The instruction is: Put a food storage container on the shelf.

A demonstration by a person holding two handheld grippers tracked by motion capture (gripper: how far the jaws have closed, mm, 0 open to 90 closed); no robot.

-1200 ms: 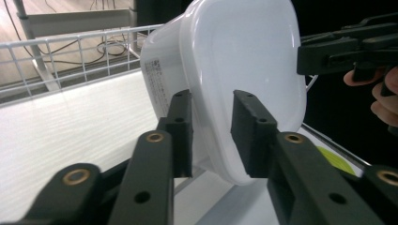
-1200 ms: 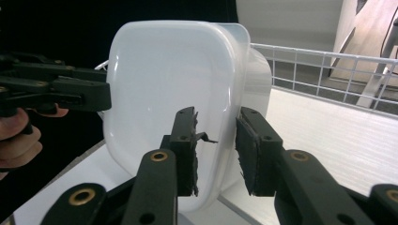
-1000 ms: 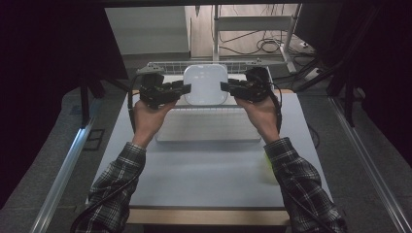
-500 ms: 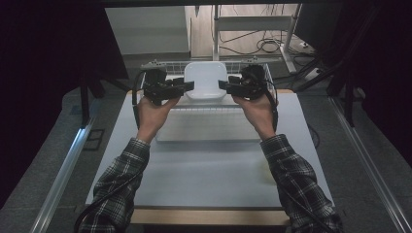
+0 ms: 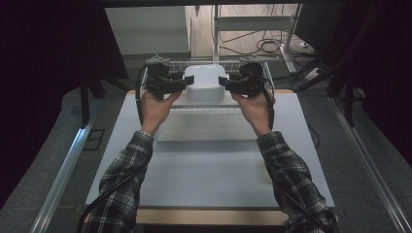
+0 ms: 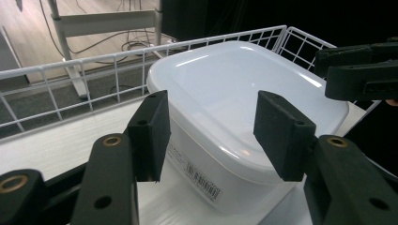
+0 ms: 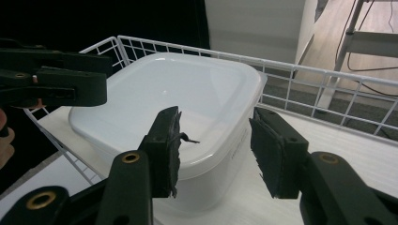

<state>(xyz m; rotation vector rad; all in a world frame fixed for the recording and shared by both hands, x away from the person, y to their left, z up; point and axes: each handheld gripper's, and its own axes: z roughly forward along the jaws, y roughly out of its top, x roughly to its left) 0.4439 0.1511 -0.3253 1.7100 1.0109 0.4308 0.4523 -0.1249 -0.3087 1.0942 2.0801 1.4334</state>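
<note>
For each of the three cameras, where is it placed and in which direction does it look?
High view: above the person's side, looking forward and down; forearms, hands and both grippers flank the white lidded plastic container.
Left gripper view: rides the left gripper, facing the container; its black jaws show.
Right gripper view: rides the right gripper, facing likewise.
Shared: container and white wire basket.

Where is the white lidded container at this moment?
In the high view, the white lidded container sits inside the white wire basket at the table's far edge, between the left gripper and the right gripper.
</note>
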